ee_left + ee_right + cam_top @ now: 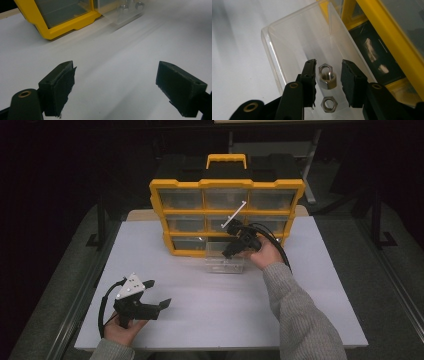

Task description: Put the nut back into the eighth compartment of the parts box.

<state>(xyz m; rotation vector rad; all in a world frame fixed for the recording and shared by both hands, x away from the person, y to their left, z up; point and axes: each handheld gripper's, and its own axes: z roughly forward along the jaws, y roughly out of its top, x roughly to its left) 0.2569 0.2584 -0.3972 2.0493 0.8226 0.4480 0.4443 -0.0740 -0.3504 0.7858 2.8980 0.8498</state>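
Right gripper view | nut (327, 79) in clear drawer (287, 50), bore tilted upward | jaws slightly apart astride it, not pressing

Open: bare white table (210, 315) near and left | Blocked behind: yellow drawer organizer (226, 184) | Blocked centre: pulled-out clear drawer (224, 265), walls closing in the hex nuts (327, 76)

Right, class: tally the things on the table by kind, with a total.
Yellow drawer organiser: 1
Clear pulled-out drawer: 1
Steel nuts in that drawer: 2
Hand-held grippers: 2, left and right
Total: 6
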